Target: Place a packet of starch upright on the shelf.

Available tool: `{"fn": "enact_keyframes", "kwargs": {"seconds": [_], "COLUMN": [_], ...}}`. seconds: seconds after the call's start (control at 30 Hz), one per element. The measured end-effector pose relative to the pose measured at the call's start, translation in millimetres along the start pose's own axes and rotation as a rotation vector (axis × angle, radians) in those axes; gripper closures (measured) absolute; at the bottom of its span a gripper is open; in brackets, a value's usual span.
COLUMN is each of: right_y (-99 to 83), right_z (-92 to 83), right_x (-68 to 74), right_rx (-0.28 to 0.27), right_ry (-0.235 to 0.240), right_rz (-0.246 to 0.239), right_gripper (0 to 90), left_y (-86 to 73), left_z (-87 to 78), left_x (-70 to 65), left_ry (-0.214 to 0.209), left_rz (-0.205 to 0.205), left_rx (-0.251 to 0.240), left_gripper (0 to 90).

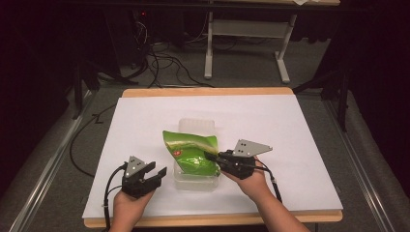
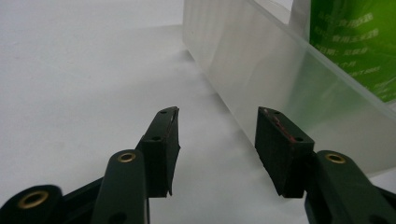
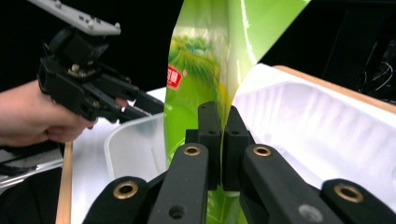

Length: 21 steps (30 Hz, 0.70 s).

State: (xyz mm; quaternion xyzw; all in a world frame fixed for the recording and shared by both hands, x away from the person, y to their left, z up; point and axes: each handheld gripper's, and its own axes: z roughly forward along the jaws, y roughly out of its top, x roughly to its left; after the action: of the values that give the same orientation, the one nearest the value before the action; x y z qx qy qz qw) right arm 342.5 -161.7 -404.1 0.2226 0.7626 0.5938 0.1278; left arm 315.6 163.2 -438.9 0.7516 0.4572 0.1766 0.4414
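Now, right gripper (image 1: 211, 157): its fingers (image 3: 210, 140) are pressed together on the edge of a green bag (image 1: 191, 152), which they pinch flat between them.
Left gripper (image 1: 155, 173): fingers (image 2: 161, 144) spread wide with nothing between them; they hang just over the counter (image 1: 290, 125), pointing at the near wall of the tub.
Green bag: a glossy pouch with a red patch on its face, held up at a tilt over a clear plastic tub (image 1: 196, 181); its lower part sits inside the tub, its top rises above the rim.
Clear plastic tub: stands on the counter between the two grippers, just beside the left one; in the left gripper view its frosted wall (image 2: 261, 79) runs close past the right-hand finger, with the bag's green showing through it.
Lid: a second clear plastic piece (image 1: 196, 124) lies flat behind the bag, farther from the person.
Counter: white sheet on a wooden top.
Hands: one on each gripper, forearms coming in from the near edge.
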Motion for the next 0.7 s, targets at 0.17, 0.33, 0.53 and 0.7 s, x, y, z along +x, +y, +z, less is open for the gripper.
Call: {"fn": "enact_keyframes", "kwargs": {"seconds": [0.17, 0.33, 0.53, 0.7], "right_y": [-10.0, -21.3, -18.2, -14.0], "right_z": [3.9, 3.6, 1.1, -3.4], "right_x": [2.3, -2.1, 1.5, 1.9], "right_rx": [0.071, 0.061, 0.055, 0.035], "right_ry": [-0.013, 0.001, -0.011, -0.025], "right_rz": [-0.008, 0.039, 0.027, 0.026], "right_gripper": [90.0, 90.0, 87.5, 85.4], "left_y": [0.1, 0.5, 0.6, 0.8], "left_z": [0.0, -0.3, -1.0, -1.3], "left_x": [-0.1, -0.1, 0.4, -0.5], "left_ry": [-0.002, -0.003, -0.006, -0.010], "left_rz": [0.000, 0.003, 0.002, 0.008], "left_rx": [-0.002, -0.003, -0.008, -0.012], "left_gripper": [50.2, 50.3, 50.3, 50.3]}}
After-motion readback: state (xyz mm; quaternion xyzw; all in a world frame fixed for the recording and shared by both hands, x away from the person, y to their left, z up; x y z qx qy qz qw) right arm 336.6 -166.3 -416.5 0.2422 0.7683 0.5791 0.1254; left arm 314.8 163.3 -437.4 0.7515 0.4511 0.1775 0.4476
